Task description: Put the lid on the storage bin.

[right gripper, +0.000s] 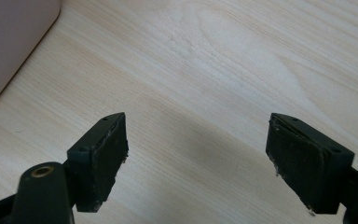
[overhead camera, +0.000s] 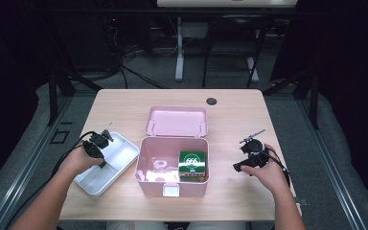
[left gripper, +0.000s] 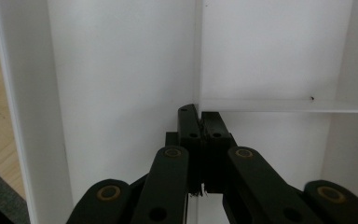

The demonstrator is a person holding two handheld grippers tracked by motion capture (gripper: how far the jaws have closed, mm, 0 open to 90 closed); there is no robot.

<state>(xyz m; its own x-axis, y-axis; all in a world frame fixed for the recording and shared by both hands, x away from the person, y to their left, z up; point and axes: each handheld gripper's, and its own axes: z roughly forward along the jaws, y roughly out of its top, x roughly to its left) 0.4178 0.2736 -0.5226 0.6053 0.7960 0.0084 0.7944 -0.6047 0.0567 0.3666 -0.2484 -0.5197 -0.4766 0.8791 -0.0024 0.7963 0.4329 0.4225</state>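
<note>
A white divided tray (overhead camera: 120,158) lies at the table's left, with my left gripper (overhead camera: 103,162) reaching down into it. In the left gripper view the jaws (left gripper: 199,112) are shut on the tray's thin upright divider (left gripper: 198,56), where a cross wall meets it. An open pink box (overhead camera: 141,163) stands at the centre, its lid (overhead camera: 176,121) laid back. It holds a green carton (overhead camera: 192,165) and a pale ring-shaped item (overhead camera: 160,164). My right gripper (overhead camera: 237,167) rests low over the bare table to the right of the box. Its jaws (right gripper: 196,135) are open with nothing between them.
The pink box's wall (right gripper: 9,42) is close on the left in the right gripper view. A dark cable hole (overhead camera: 211,101) sits near the table's far edge. Chair and desk legs stand on the floor beyond the table.
</note>
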